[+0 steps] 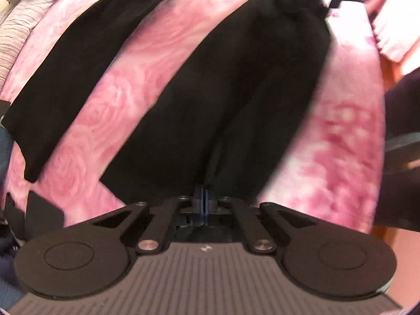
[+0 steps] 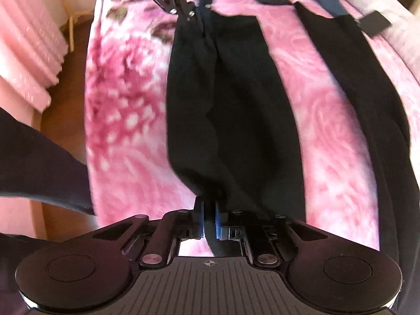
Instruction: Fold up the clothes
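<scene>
With the left gripper point(image 1: 204, 202) and right gripper point(image 2: 209, 219) each clenched on opposite ends of the black trousers point(image 2: 236, 105) lying on the pink blanket point(image 2: 126, 131), keep the cloth taut and level while folding.

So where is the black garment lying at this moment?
The black garment lies stretched lengthwise on the pink floral blanket, held at opposite ends: the right gripper pinches its near end in the right wrist view, the left gripper the other.
</scene>
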### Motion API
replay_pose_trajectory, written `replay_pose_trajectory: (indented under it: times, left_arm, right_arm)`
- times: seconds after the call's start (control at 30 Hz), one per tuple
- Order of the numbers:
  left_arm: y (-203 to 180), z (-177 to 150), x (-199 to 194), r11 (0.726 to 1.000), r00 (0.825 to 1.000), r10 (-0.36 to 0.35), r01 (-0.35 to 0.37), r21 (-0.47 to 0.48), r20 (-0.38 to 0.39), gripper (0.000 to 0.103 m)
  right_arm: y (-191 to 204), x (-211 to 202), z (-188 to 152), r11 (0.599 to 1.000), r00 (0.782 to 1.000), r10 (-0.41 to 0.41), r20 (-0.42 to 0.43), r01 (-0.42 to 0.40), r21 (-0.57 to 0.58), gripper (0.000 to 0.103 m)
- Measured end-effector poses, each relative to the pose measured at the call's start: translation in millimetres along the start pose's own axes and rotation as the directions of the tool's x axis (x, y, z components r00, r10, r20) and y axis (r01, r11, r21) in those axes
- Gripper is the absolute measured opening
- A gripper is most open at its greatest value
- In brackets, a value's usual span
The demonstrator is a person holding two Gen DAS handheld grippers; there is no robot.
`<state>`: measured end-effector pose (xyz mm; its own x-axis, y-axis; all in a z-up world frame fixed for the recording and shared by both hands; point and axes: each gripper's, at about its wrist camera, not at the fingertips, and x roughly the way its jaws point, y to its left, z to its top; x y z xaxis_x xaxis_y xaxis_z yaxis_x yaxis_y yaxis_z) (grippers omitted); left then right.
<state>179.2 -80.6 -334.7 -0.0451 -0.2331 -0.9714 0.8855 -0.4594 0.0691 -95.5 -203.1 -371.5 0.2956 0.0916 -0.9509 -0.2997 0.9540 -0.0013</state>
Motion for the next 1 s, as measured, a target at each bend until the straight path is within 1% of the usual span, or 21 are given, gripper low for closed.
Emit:
replay_pose_trajectory:
  times: [0.1, 0.17, 0.23, 0.33, 0.37, 0.4, 0.43, 0.47, 0.5, 0.53, 0.57, 0.6, 0.67, 0.7, 0.73, 0.8, 0.83, 0.87, 0.9, 0.93, 1.0]
  left_arm:
    - [-0.9, -15.3, -51.8, 0.989, 0.994, -0.094, 0.1, -0.109, 0.053, 0.0]
    - [10.2, -20.8, -85.8, 0.966, 0.984, -0.137, 0.158, -0.204, 0.111, 0.0]
    - [33.1, -16.7, -104.2, 0.946, 0.98, -0.117, 0.16, -0.281, 0.162, 0.0]
    - [74.2, -5.8, -117.0, 0.91, 0.976, -0.052, 0.132, -0.392, 0.21, 0.001]
    - [91.7, -0.9, -109.3, 0.893, 0.98, -0.02, 0.107, -0.437, 0.2, 0.009]
    - [108.7, 2.3, -99.0, 0.872, 0.984, 0.017, 0.072, -0.485, 0.178, 0.016]
    - [122.3, 3.4, -86.0, 0.849, 0.988, 0.07, 0.012, -0.529, 0.135, 0.037]
    - [133.7, 4.1, -72.5, 0.824, 0.988, 0.129, -0.062, -0.564, 0.08, 0.045]
    - [139.9, 3.5, -62.1, 0.803, 0.984, 0.175, -0.119, -0.583, 0.04, 0.044]
    - [142.0, 2.0, -54.4, 0.789, 0.977, 0.212, -0.163, -0.592, 0.013, 0.044]
    - [141.1, -0.9, -49.5, 0.778, 0.974, 0.228, -0.181, -0.602, 0.001, 0.044]
    - [136.0, -4.9, -46.2, 0.772, 0.975, 0.222, -0.173, -0.612, 0.005, 0.044]
    - [113.9, -13.5, -38.7, 0.779, 0.983, 0.185, -0.136, -0.612, 0.016, 0.051]
    - [99.9, -17.6, -33.1, 0.789, 0.986, 0.168, -0.124, -0.602, 0.017, 0.053]
    - [82.4, -20.5, -26.9, 0.81, 0.987, 0.162, -0.125, -0.574, 0.015, 0.057]
    - [39.5, -22.1, -15.3, 0.882, 0.984, 0.176, -0.146, -0.448, 0.025, 0.061]
    - [16.7, -20.4, -8.3, 0.919, 0.982, 0.184, -0.16, -0.36, 0.033, 0.062]
    - [-3.7, -18.3, -0.9, 0.949, 0.982, 0.183, -0.164, -0.269, 0.044, 0.062]
    - [-19.0, -16.6, 8.2, 0.967, 0.981, 0.189, -0.178, -0.184, 0.047, 0.062]
    - [-31.9, -15.1, 18.3, 0.974, 0.978, 0.206, -0.201, -0.102, 0.043, 0.061]
    - [-53.8, -13.6, 37.0, 0.968, 0.969, 0.242, -0.244, 0.05, 0.043, 0.051]
  right_arm:
    - [-0.5, -43.9, 6.3, 0.998, 1.0, 0.031, 0.003, -0.031, 0.045, 0.004]
    - [-8.4, -75.5, 9.9, 0.995, 0.998, 0.056, 0.022, -0.058, 0.08, 0.004]
    - [-27.2, -105.4, 16.0, 0.989, 0.996, 0.049, 0.075, -0.059, 0.136, 0.004]
    - [-69.8, -122.2, 31.0, 0.976, 0.986, -0.044, 0.162, 0.008, 0.219, 0.004]
    - [-87.1, -114.8, 34.7, 0.963, 0.979, -0.088, 0.186, 0.036, 0.267, 0.004]
    - [-104.3, -107.3, 38.4, 0.947, 0.969, -0.133, 0.208, 0.062, 0.315, 0.008]
    - [-120.9, -98.0, 40.9, 0.926, 0.961, -0.173, 0.217, 0.084, 0.367, 0.036]
    - [-136.0, -84.9, 41.1, 0.899, 0.957, -0.204, 0.206, 0.1, 0.426, 0.053]
    - [-149.3, -72.9, 40.8, 0.87, 0.953, -0.232, 0.194, 0.114, 0.48, 0.068]
    - [-156.7, -64.3, 39.7, 0.845, 0.951, -0.251, 0.181, 0.124, 0.519, 0.068]
    - [-157.6, -59.6, 38.5, 0.831, 0.95, -0.262, 0.167, 0.134, 0.54, 0.068]
    - [-153.7, -56.9, 35.8, 0.822, 0.951, -0.268, 0.156, 0.142, 0.551, 0.068]
    - [-135.8, -53.9, 24.8, 0.809, 0.956, -0.259, 0.136, 0.138, 0.572, 0.068]
    - [-123.7, -52.5, 16.6, 0.795, 0.959, -0.256, 0.125, 0.136, 0.591, 0.068]
    - [-110.8, -50.2, 5.8, 0.775, 0.96, -0.255, 0.112, 0.134, 0.618, 0.068]
    - [-88.3, -48.6, -17.7, 0.704, 0.965, -0.248, 0.083, 0.121, 0.7, 0.068]
    - [-77.0, -48.4, -30.7, 0.654, 0.968, -0.241, 0.068, 0.11, 0.748, 0.068]
    - [-66.8, -48.3, -43.9, 0.591, 0.971, -0.232, 0.056, 0.095, 0.801, 0.068]
    - [-55.8, -48.1, -58.2, 0.516, 0.974, -0.224, 0.043, 0.081, 0.853, 0.068]
    - [-44.7, -48.1, -73.5, 0.427, 0.975, -0.22, 0.03, 0.069, 0.901, 0.068]
    - [-30.9, -50.0, -100.6, 0.261, 0.974, -0.225, 0.013, 0.047, 0.964, 0.068]
